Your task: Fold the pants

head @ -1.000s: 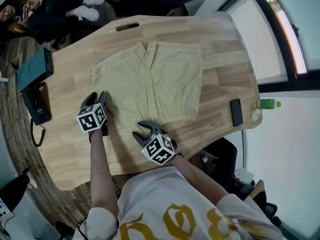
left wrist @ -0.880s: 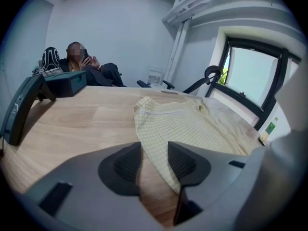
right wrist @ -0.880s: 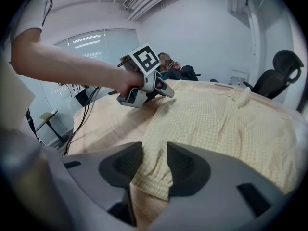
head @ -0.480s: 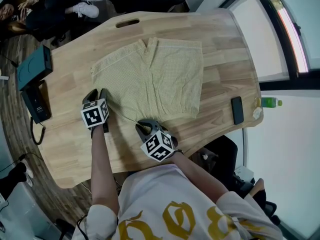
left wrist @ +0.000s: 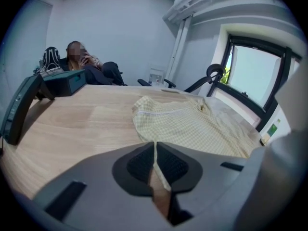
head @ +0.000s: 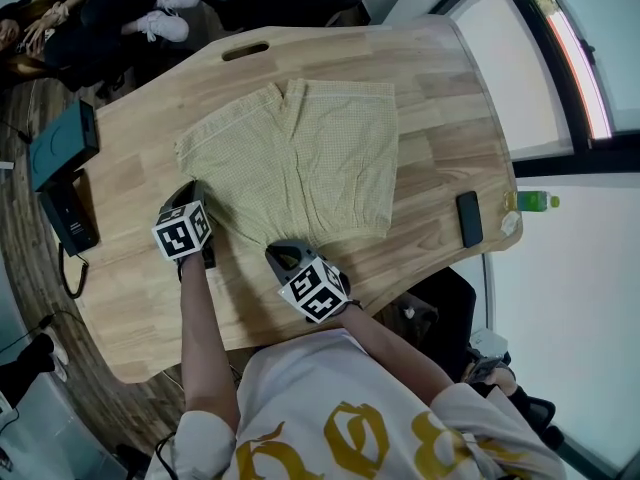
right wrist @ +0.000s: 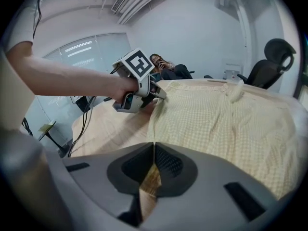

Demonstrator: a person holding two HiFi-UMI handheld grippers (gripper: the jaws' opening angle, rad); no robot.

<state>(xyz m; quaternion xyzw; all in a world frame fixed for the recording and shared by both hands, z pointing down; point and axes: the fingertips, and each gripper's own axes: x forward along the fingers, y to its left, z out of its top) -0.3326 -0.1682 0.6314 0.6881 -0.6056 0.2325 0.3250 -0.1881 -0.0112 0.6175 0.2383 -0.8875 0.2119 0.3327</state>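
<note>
Light wooden table (head: 450, 108), pale grey walls (left wrist: 120, 28), black-framed window (left wrist: 248, 73), office chair (right wrist: 274, 57)

One worktop (head: 440, 98) carried one pair of pants (head: 300, 158) at its middle. Two grippers, the left gripper (head: 190, 193) and the right gripper (head: 287, 253), each bore one marker cube (head: 182, 234); both had just closed their fingers on the pants' near hem. One phone (head: 468, 218) lay at the right edge, one bottle (head: 533, 202) beside it. One teal box (head: 62, 145), one black device (head: 68, 213) and one cable (head: 68, 268) sat at the left edge. One person (head: 90, 13) sat beyond the far left corner.
</note>
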